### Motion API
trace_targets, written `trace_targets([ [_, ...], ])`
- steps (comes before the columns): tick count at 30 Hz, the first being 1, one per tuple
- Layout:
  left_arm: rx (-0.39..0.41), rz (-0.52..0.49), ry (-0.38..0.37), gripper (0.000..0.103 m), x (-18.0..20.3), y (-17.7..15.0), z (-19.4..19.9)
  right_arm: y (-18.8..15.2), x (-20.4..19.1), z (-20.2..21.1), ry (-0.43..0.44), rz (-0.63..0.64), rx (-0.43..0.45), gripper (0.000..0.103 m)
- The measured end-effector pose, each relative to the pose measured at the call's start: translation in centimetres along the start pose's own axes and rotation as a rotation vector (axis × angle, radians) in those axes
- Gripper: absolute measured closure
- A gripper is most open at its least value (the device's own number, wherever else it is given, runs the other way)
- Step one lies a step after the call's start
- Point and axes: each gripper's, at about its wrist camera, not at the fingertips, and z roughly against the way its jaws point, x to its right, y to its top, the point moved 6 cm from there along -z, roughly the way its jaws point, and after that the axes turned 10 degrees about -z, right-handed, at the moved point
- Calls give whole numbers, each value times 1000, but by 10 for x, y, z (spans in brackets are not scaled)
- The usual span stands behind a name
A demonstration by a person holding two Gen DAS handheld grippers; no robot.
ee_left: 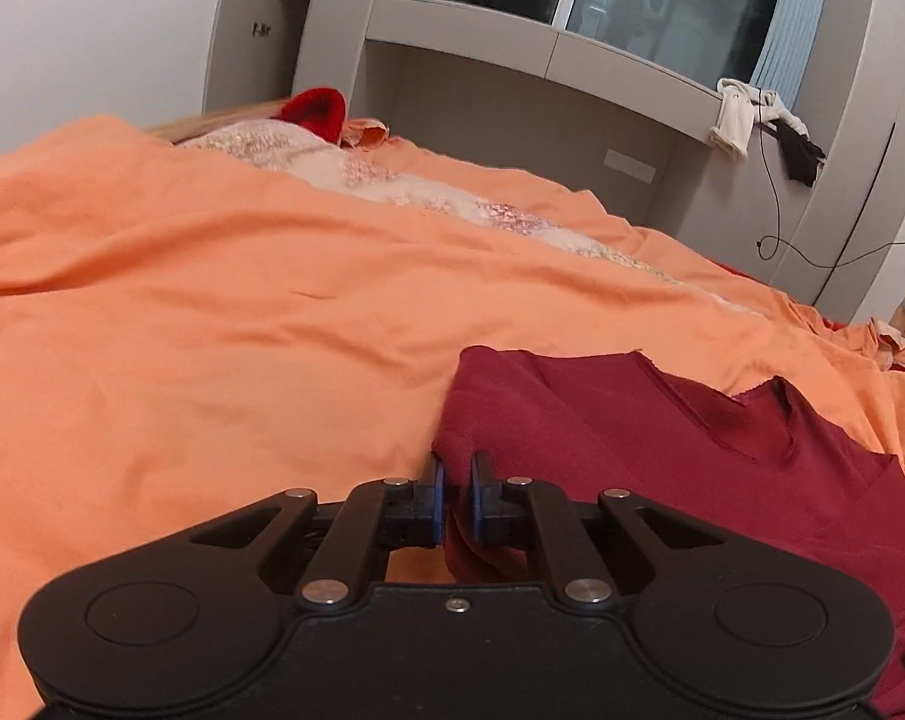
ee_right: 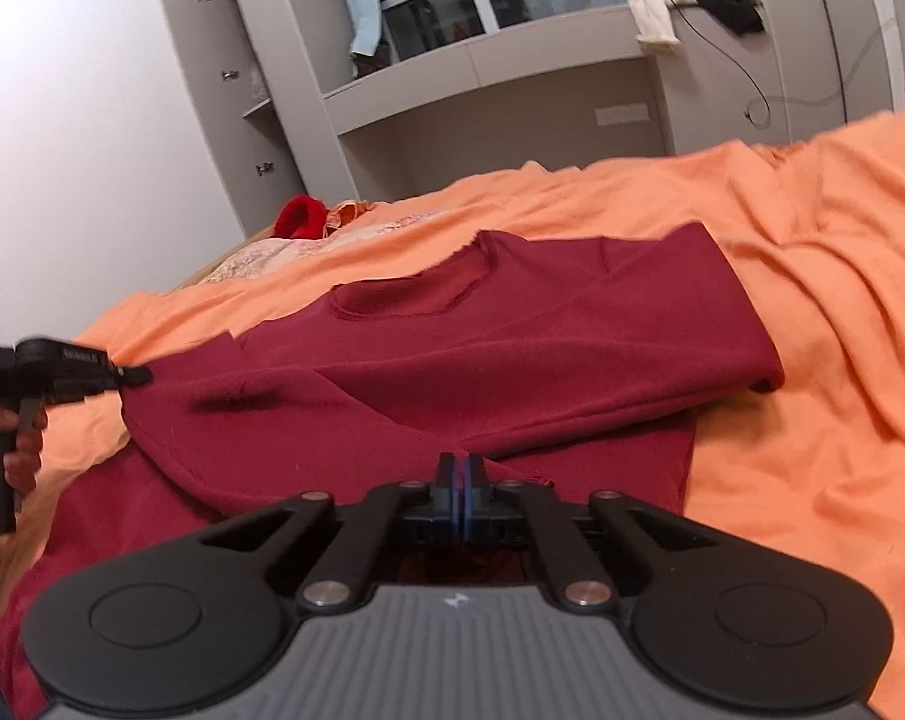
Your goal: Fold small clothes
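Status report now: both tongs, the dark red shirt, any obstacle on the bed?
Left tongs shut on dark red shirt edge. Right tongs shut on its near hem. Shirt partly folded on orange bedcover. Nothing in the way.

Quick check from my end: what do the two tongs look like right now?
Both have black linkage arms with silver pivot pins and blue pads. The left tongs have a plain black body; the right tongs have a ribbed grey body with a small white logo. No cables or sleeves visible.
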Motion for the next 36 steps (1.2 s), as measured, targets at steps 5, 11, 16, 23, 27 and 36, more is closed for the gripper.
trace_targets([
  [5,-80,2,31,89,1,-20,-14,-8,-9,0,-29,88,-25,102],
  [11,-29,36,57,34,4,-23,20,-15,-13,13,-14,139,10,80],
  [16,-2,-35,62,13,21,-37,71,-29,-23,21,-54,275,-9,58],
  [23,104,-36,-54,1,31,-78,166,-65,-33,71,-6,382,80,11],
  [27,163,-46,-105,1,40,-96,207,-82,-44,115,10,456,129,0],
  [36,178,-196,-142,0,87,-155,243,-155,-60,173,-73,811,67,0],
])
